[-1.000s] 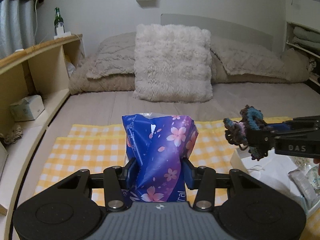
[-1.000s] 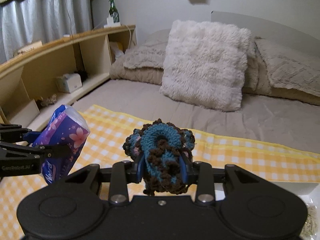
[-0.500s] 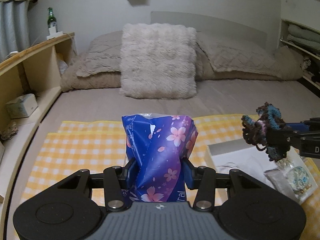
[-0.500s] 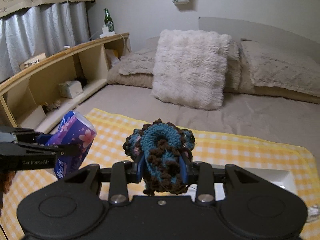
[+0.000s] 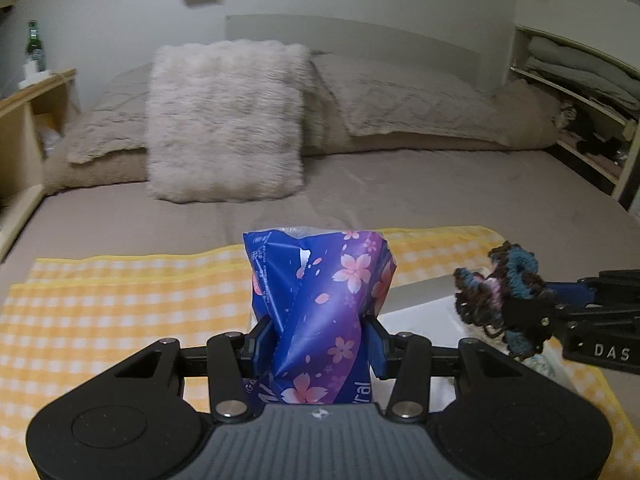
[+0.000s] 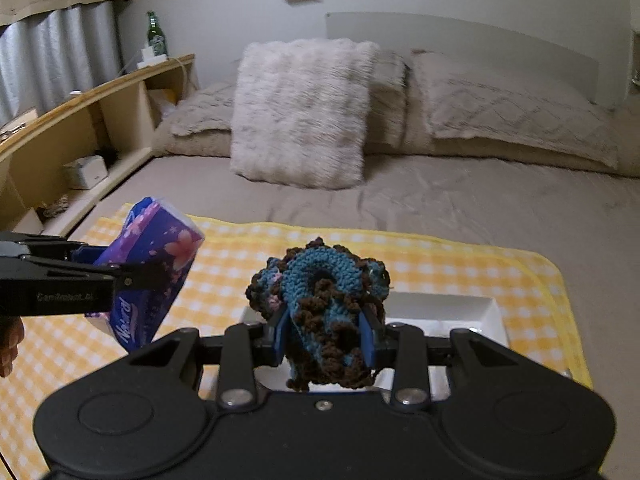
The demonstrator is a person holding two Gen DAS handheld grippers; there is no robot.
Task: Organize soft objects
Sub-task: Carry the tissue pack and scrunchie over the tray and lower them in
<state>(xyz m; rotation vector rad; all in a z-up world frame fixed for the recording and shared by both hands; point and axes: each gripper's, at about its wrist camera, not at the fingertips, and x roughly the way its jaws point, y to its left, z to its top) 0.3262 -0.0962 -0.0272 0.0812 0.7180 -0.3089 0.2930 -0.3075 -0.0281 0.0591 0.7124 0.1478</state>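
Note:
My left gripper [image 5: 320,340] is shut on a purple tissue pack [image 5: 320,304] printed with pink blossoms, held upright above the yellow checked cloth [image 5: 120,312]. The pack [image 6: 152,264] and left gripper [image 6: 120,276] also show at the left of the right wrist view. My right gripper [image 6: 326,340] is shut on a blue and brown crocheted piece [image 6: 324,300], which hangs over a white tray [image 6: 460,312]. In the left wrist view the crocheted piece [image 5: 504,300] and right gripper [image 5: 532,312] hover at the right, over the white tray [image 5: 420,304].
The cloth lies on a bed with a grey sheet [image 5: 440,200]. A fluffy cushion [image 5: 224,120] and beige pillows [image 5: 400,100] lean at the headboard. Wooden shelves [image 6: 80,132] with a green bottle [image 6: 154,34] run along the left. A person's fingers [image 6: 8,344] show at the left edge.
Both grippers have moved to the right across the bed with their loads still held. The white tray has come under the right gripper and nearer the left one.

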